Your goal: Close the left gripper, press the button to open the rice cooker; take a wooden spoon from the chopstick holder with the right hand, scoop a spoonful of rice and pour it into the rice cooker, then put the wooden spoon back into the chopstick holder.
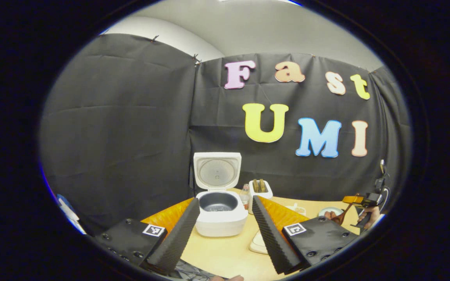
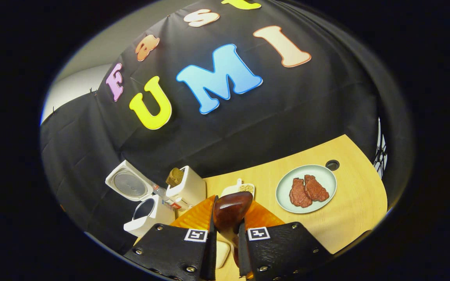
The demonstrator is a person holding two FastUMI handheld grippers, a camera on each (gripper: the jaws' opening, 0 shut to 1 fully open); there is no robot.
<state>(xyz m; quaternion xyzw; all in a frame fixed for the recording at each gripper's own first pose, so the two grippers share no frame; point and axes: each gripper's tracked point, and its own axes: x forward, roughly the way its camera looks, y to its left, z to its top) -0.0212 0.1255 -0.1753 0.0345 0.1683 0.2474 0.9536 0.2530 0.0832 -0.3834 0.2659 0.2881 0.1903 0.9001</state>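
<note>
Rice cooker (image 1: pixel 221 212): lid's already flipped up and the dark inner pot is showing, so your button press looks done. It sits far-left on the wooden table (image 1: pixel 229 253).

Left gripper (image 1: pixel 225 230): your fingers are spread wide apart, gripping nothing, hanging in front of the cooker.

Right gripper (image 2: pixel 227 234): you're clamped on the wooden spoon (image 2: pixel 231 210), both fingers pinching the handle, bowl of the spoon sticking out ahead. From the left gripper view it's over at the far right of the table.

Chopstick holder (image 2: pixel 188 187): white, just right of the cooker, with other utensils in it.

Rice: there's a small dish of grains (image 2: pixel 244 189) just past the spoon tip; I'd guess that's your scoop target.

Spoon load: can't tell for sure, but it looks empty.

Off-task: plate of meat (image 2: pixel 307 189) to the right.

Left to do: scoop, tip it into the pot, then park the spoon back in the holder.
</note>
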